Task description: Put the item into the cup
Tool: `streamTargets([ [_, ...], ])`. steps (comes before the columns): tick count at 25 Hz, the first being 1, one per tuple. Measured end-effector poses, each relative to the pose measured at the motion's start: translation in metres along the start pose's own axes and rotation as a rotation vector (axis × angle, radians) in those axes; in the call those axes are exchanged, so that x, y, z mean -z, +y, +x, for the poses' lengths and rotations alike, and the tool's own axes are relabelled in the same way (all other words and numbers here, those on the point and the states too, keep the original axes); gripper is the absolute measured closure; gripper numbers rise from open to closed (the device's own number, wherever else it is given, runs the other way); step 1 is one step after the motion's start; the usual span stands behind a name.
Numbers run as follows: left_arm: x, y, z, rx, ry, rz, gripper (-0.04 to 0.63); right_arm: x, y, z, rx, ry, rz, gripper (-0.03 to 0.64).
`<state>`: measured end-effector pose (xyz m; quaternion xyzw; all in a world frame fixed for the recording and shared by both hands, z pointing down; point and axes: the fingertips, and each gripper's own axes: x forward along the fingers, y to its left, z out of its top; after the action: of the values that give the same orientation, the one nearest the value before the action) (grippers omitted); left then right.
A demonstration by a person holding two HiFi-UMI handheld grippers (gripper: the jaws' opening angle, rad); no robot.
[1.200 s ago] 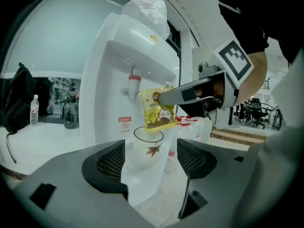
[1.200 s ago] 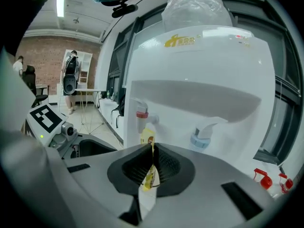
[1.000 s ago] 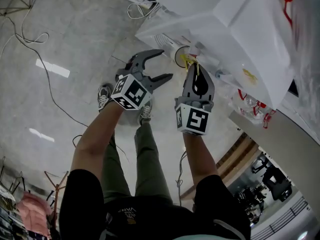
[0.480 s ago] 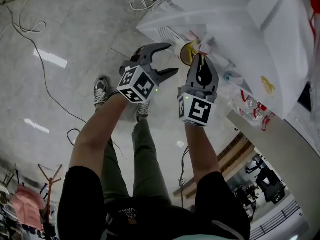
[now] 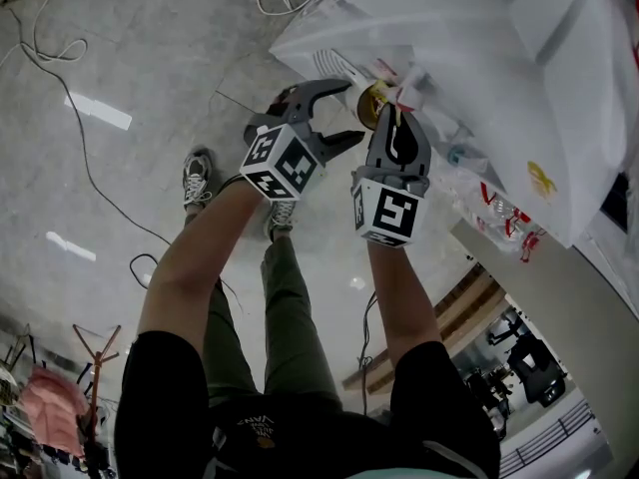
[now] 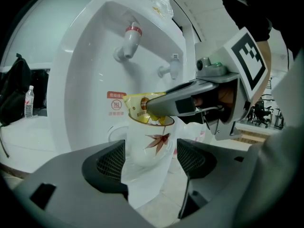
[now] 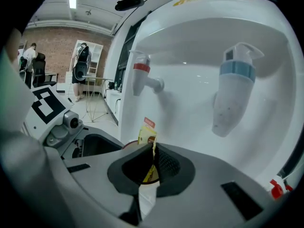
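Update: left gripper (image 6: 151,159) jaws spread, now straddling cup (image 6: 149,144) under dispenser (image 6: 85,56) taps. Right gripper (image 7: 153,163) pinches yellow packet (image 7: 147,137), moved in, hanging at cup's 12 o'clock, over mouth. Looks ready to drop.

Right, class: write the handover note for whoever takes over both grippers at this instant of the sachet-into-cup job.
Left gripper: open, one jaw on each side of the paper cup. Whether the jaws touch its wall cannot be told.
Right gripper: shut on the yellow sachet.
Positions: the cup is upright in front of the water dispenser, below its taps. The sachet is at the cup's mouth, its lower end seemingly just inside the rim.
Done: the sachet is picked up and brought to the cup.
Left: open the right jaws so the sachet drops in, then draw both grippers clear.
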<state>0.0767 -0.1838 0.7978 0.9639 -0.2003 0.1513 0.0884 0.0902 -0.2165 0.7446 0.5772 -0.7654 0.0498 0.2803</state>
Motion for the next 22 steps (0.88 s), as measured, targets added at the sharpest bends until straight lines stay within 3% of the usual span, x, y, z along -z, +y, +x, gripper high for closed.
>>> streamTargets([
  [5, 0.001, 0.002, 0.003, 0.004, 0.006, 0.001, 0.253, 0.01, 0.001, 0.002, -0.031, 0.039, 0.041, 0.571],
  [9, 0.0, 0.001, 0.004, 0.004, 0.006, -0.002, 0.253, 0.006, -0.003, -0.005, -0.04, 0.004, 0.095, 0.569],
  [16, 0.001, 0.001, 0.003, 0.004, 0.006, -0.006, 0.255, -0.008, -0.01, -0.016, -0.018, -0.055, 0.098, 0.571],
  [22, 0.002, 0.0, 0.004, 0.005, 0.003, -0.009, 0.255, 0.002, -0.011, -0.011, -0.017, -0.02, 0.081, 0.572],
])
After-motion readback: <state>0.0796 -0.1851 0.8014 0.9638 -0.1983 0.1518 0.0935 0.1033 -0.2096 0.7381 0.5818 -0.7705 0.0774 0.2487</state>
